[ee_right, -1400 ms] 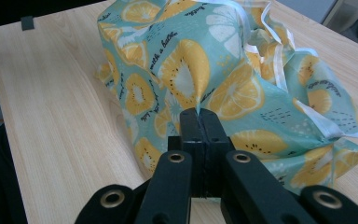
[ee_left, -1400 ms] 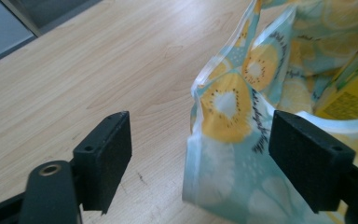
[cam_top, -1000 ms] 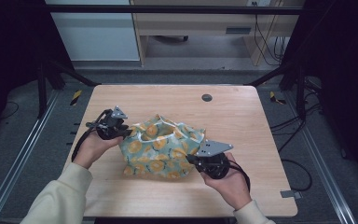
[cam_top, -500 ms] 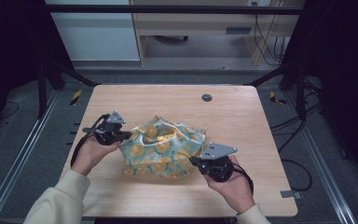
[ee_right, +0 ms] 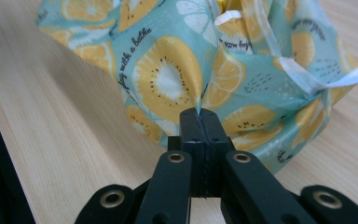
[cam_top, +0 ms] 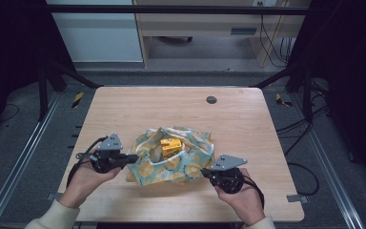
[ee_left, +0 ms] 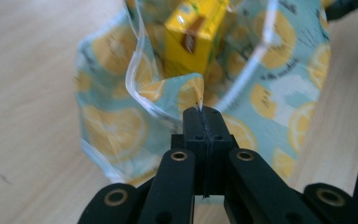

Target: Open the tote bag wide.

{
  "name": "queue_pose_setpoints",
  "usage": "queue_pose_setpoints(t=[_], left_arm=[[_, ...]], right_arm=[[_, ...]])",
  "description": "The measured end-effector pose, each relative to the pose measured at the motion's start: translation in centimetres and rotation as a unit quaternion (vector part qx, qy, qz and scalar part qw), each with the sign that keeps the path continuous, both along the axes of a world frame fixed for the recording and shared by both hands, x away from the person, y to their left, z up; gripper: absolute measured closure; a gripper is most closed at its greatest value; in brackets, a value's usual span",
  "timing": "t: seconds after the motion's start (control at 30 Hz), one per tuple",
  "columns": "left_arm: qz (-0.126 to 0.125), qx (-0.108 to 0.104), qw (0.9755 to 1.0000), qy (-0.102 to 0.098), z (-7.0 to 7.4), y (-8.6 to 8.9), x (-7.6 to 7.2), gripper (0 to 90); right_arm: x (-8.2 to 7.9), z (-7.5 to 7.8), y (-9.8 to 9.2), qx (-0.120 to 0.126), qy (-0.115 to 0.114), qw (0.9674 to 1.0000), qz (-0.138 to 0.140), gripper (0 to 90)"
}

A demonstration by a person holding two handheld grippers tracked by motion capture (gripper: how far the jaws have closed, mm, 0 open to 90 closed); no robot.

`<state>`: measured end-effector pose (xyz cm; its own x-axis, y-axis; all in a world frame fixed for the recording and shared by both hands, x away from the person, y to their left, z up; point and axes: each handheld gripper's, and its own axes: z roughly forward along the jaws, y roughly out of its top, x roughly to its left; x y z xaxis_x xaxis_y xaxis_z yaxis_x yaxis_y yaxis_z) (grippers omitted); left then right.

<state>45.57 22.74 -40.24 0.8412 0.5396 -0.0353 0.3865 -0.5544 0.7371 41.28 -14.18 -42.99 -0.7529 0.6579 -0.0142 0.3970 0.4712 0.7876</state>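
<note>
Both my grippers clamp the bag's cloth, its mouth wide at the table's centre.

My left gripper (cam_top: 134,157) pinches the bag (cam_top: 171,160) at nine o'clock, my right gripper (cam_top: 205,172) at four o'clock. A yellow carton (cam_top: 170,147) sits inside, its base hidden by cloth. The bag's long axis runs nine to three on the table (cam_top: 171,109).

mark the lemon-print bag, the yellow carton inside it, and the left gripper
lemon-print bag (cam_top: 190,164), high view, on its front cloth.
yellow carton (cam_top: 171,146), high view, on its top face.
left gripper (ee_left: 204,114), left gripper view, at the tips of its shut jaws, pinching the bag's edge.
</note>
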Motion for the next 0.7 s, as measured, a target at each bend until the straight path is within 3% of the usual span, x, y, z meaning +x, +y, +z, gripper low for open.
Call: queue_pose_setpoints(t=[0.13, 0.2, 0.37, 0.53, 0.7], left_arm=[[-0.003, 0.007, 1.0000, 0.003, -1.3, -0.4, -0.5, 90.0], [-0.002, 0.005, 1.0000, 0.006, -1.7, -0.5, -0.5, 90.0], [-0.002, 0.005, 1.0000, 0.006, -1.9, -0.6, -0.4, 90.0], [-0.004, 0.005, 0.9999, 0.008, -2.3, -0.6, -0.5, 90.0], [-0.005, 0.007, 0.9999, 0.013, -3.0, -0.6, -0.4, 90.0]], right_arm=[[0.2, -0.4, 0.0, 0.000, 0.008, 1.0000, -0.002, 90.0], [0.3, -0.2, 0.0, 0.004, 0.008, 1.0000, -0.003, 85.2], [0.9, 1.9, 0.0, 0.015, -0.011, 0.9998, -0.005, 75.8], [1.6, 3.6, -0.1, 0.010, -0.026, 0.9996, -0.009, 74.3], [2.8, 4.3, 0.4, -0.004, -0.030, 0.9995, -0.009, 72.8]])
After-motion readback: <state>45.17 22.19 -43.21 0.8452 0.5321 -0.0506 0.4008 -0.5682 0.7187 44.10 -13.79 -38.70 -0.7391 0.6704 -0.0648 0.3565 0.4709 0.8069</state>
